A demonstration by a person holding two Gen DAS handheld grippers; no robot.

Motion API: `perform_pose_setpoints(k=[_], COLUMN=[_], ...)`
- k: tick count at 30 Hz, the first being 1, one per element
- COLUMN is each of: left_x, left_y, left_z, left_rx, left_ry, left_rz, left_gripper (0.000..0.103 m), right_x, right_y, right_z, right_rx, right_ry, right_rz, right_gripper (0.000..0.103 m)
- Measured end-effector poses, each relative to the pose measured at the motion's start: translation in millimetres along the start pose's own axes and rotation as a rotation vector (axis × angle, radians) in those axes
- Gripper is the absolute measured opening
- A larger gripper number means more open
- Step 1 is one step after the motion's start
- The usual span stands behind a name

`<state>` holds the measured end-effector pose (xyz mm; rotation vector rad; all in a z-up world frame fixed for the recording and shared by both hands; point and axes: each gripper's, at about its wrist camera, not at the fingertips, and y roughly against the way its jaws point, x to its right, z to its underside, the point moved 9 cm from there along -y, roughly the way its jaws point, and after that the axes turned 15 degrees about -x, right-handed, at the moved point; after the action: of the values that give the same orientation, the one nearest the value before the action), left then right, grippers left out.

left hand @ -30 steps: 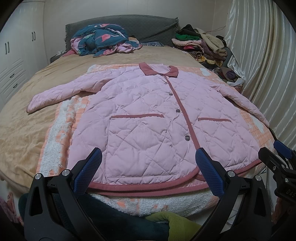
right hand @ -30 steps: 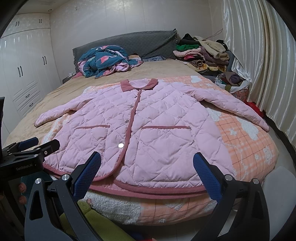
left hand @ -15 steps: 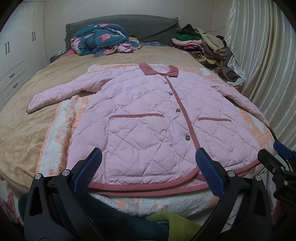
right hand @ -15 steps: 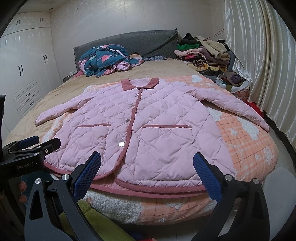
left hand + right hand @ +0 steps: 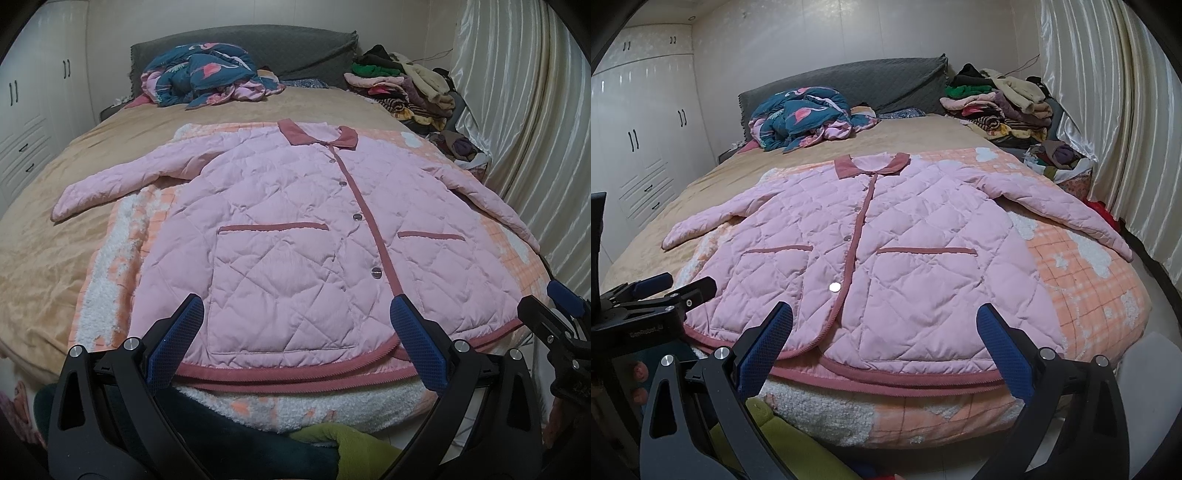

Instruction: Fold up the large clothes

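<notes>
Lying buttoned and face up with both sleeves spread on a peach plaid fleece blanket (image 5: pixel 1082 280) across the bed, the pink quilted jacket (image 5: pixel 295 236) sits just beyond the left gripper (image 5: pixel 295 343) and right gripper (image 5: pixel 884 339), both spread wide and empty near its hem.

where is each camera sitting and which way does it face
Left wrist: on the left hand-held gripper, at the foot of the bed, facing the headboard over the pink quilted jacket; its open blue-padded fingers show, with the right hand-held gripper at the right edge.
Right wrist: on the right hand-held gripper, further right, same heading; the left hand-held gripper shows at left.
Shared: jacket, teal patterned bedding heap, folded clothes stack.
</notes>
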<state>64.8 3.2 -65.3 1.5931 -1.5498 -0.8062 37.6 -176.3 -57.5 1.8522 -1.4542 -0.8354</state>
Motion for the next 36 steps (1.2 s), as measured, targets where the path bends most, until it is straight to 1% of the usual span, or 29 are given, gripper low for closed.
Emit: perform_pose_setpoints(k=[4,7,11,23,29,36], left_x=[5.1,3.6,1.5,-1.4,2.8,17.6], left_y=[-4.7,-7.6,-10.5,-26.5,-41.1,-58.2], left_z=[-2.7,-9.0,-31.6,-78.5,-104.5,-131.9], left_rx=[0.0,-0.001,-0.004,-0.014,-0.024,-0.032], left_ry=[-0.002,-0.003,0.003,0.01,0.002,-0.018], left_rz=[0.001,-0.002,-0.005,-0.031,-0.032,-0.025], left_gripper=[0.095,0.095,0.095,0.095,0.095,0.095], right_x=[-0.6,-0.5,0.3,13.3,25.4,46.2], right_y=[-7.0,-12.1,-17.2,-41.7,-54.1,-66.9], right_z=[-4.3,-12.9,-26.4,-77.7,-106.3,-137.0], right_rx=[-0.007,-0.017,-0.018,-0.009,0.002,0.013], right_ry=[0.009,0.006,0.005,-0.019,-0.039,-0.082], right_rz=[-0.001,-0.02,-0.027,-0.029,-0.018,-0.015], right_gripper=[0.099,0.099,0.099,0.099,0.099,0.099])
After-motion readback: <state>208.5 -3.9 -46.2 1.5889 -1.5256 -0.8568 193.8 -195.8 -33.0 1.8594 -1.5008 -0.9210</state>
